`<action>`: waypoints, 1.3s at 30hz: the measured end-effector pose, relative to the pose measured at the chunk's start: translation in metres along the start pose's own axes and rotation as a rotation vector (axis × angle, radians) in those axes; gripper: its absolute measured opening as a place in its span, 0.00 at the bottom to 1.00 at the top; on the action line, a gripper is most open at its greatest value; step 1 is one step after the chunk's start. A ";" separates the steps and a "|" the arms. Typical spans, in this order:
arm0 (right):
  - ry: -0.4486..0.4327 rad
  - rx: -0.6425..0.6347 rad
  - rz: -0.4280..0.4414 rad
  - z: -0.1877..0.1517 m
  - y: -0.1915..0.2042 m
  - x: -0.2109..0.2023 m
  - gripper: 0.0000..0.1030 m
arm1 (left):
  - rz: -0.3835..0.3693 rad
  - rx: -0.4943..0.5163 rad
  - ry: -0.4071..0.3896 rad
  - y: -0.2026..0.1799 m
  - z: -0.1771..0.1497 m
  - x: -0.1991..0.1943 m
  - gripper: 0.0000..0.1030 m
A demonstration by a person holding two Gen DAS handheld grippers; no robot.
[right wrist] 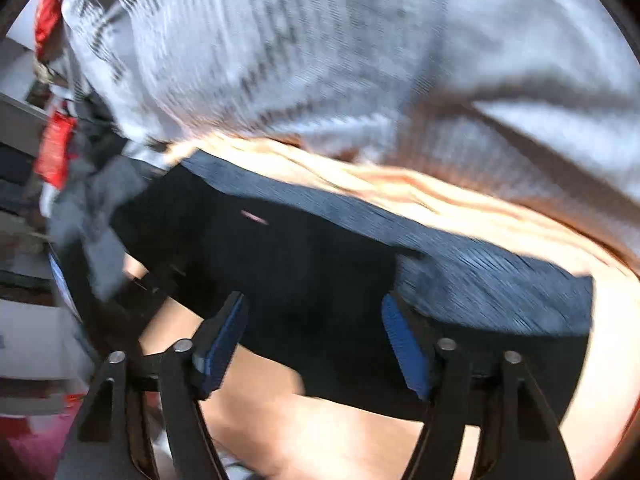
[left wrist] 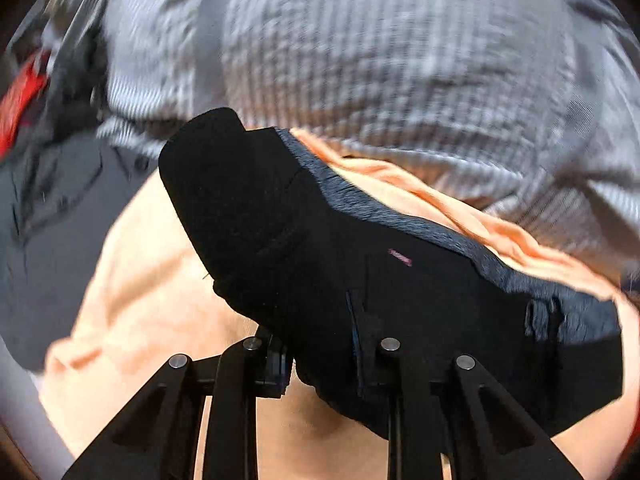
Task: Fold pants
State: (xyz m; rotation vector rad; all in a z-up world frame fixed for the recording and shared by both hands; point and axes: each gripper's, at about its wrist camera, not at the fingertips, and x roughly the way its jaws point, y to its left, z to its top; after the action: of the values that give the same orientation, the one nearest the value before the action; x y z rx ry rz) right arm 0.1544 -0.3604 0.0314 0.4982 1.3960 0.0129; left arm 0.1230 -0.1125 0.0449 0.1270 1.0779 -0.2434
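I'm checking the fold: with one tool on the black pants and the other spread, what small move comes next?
Probably close the right tool on the black pants: its fingers are spread with cloth between them, while the left tool already pinches the pants.

Both my views are round fisheye pictures with black corners and bent edges. Motion blur smears the striped grey cloth (left wrist: 380, 60) across the top of each. In my left view the light is even and dim, and the black pants (left wrist: 360, 272) stay fairly sharp. My right view is harsher: bright glare washes out the orange cloth (right wrist: 460, 200), with deep shadow below.
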 end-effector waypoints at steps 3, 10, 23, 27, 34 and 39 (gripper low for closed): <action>0.072 -0.030 0.084 0.037 0.032 0.009 0.79 | 0.021 0.076 -0.020 -0.013 0.001 -0.005 0.23; 0.240 -0.180 0.163 0.097 0.125 0.049 0.86 | 0.035 0.187 -0.064 -0.032 0.001 -0.017 0.23; 0.508 -0.365 0.022 0.093 0.163 0.129 0.20 | 0.059 0.298 -0.082 -0.047 -0.004 -0.021 0.23; 0.384 -0.321 0.084 0.088 0.140 0.098 0.18 | 0.033 0.349 -0.109 -0.062 -0.003 -0.038 0.23; 0.198 -0.162 0.274 0.068 0.069 0.026 0.18 | -0.048 0.443 -0.152 -0.114 -0.001 -0.080 0.24; 0.050 -0.039 0.378 0.038 0.004 -0.029 0.18 | -0.118 0.531 -0.162 -0.166 -0.006 -0.105 0.24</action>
State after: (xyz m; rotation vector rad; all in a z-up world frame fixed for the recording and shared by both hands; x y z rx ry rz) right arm 0.1855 -0.3779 0.0632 0.7270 1.3304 0.3599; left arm 0.0271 -0.2577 0.1377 0.5112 0.8399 -0.6337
